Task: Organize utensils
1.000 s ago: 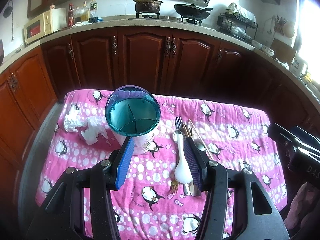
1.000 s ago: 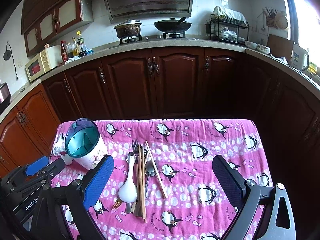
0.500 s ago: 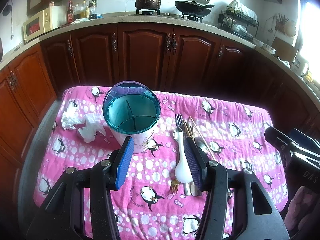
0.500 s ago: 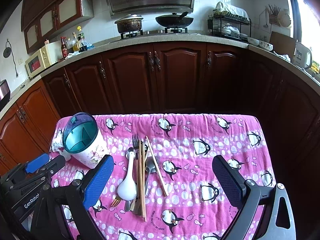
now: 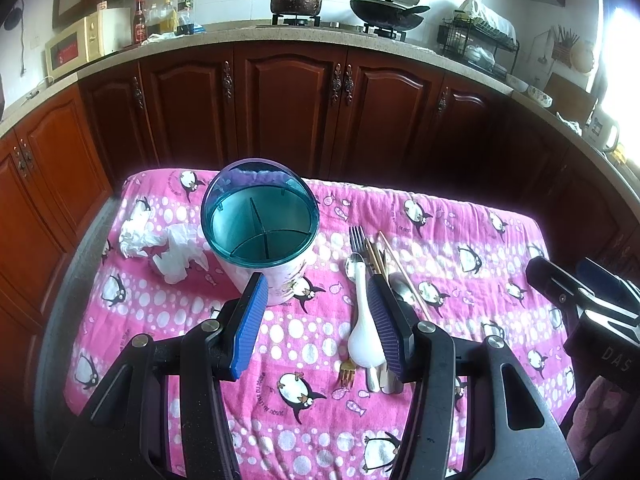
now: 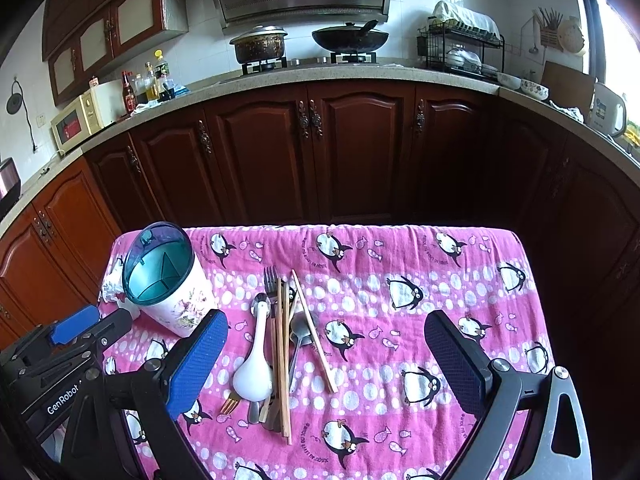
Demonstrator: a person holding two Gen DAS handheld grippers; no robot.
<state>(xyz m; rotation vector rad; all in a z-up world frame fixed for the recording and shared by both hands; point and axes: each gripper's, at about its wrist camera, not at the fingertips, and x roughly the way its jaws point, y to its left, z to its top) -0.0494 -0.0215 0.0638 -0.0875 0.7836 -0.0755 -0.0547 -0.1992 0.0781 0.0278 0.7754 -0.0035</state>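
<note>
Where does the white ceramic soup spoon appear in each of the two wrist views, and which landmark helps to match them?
Left wrist view: the white ceramic soup spoon lies low and right of centre, beside the left gripper's right finger.
Right wrist view: the spoon lies low and left of centre, leftmost in the utensil pile.
Shared landmark: the round teal-rimmed utensil holder, standing left of the spoon in both.

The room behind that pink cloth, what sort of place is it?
Most likely a home kitchen. A pot and a wok sit on a gas stove, a dish rack stands on the counter, and wooden cabinets run beneath it.
</note>
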